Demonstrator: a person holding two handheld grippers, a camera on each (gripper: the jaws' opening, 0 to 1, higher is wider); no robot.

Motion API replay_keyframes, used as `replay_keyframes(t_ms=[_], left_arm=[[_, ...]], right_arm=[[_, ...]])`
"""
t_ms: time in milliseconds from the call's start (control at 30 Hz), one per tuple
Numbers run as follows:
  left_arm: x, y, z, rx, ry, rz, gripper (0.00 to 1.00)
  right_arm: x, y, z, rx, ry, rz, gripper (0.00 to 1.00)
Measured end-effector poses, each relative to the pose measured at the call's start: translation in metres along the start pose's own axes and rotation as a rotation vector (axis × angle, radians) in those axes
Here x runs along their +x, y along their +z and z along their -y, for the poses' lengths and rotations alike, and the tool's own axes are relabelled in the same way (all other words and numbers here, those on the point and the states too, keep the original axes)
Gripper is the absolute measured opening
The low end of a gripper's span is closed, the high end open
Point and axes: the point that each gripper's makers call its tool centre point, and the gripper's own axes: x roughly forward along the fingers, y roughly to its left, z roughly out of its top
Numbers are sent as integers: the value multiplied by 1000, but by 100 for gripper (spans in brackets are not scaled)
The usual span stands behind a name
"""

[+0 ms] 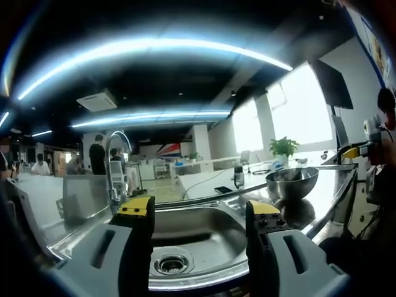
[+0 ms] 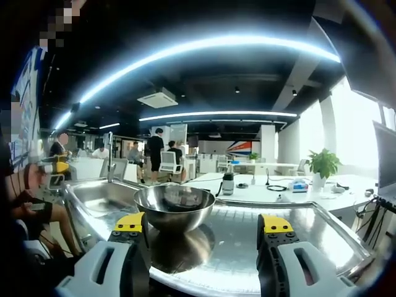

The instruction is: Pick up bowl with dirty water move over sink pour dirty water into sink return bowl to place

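Stainless steel forms the sink [image 1: 204, 238] that lies directly ahead in the left gripper view, its basin sunk into a steel counter [image 1: 334, 185]. The drain [image 1: 171, 264] sits at the basin floor between the jaws; whether water stands in the basin cannot be told. The left gripper [image 1: 201, 213] hangs over the near rim with its yellow-tipped jaws apart and nothing between them. A curved faucet [image 1: 115, 167] rises at the far left edge of the sink. The bowl [image 1: 292, 182] rests on the counter to the right of the sink, well apart from the jaws; its contents are not visible from this angle. A small dark bottle [image 1: 239, 176] stands on a white table behind the counter, and a potted plant [image 1: 284, 148] stands near bright windows. People stand and sit in the office background.

In the right gripper view, the bowl [image 2: 175, 207] sits on the ribbed drainboard of the counter [image 2: 297, 229], just ahead of the left jaw and untouched. Its interior shows reflections only; liquid cannot be confirmed. The right gripper [image 2: 204, 226] has its jaws spread wide, holding nothing. The sink [image 2: 102, 195] and faucet [image 2: 111, 158] lie beyond the bowl to the left. The bottle [image 2: 228, 184], cables and the plant [image 2: 323, 167] occupy the white table behind. A seated person [image 2: 37, 198] is at the left edge.
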Motion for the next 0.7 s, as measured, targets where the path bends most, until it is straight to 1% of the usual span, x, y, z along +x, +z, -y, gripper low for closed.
replay_keyframes(t_ms=[100,233,400,600,700], left_arm=[[-1,-2,-4,0,10,-4,59],[0,0,-8,-4,17,2,59],[2,-1,-4,-12,6,4,58],[3,-1,-4,-14,5,4,58],[3,-1,-4,-14,4,4,58]], right_arm=[[1,-1,-1,-1,0,-4,64],[1,-2,-2,-2,4,-8,64],[3,0,-1,-4,2,-7,64],[4,0,-2,-6,6,-8,64],[4,2,-4,-2,15,4,64]])
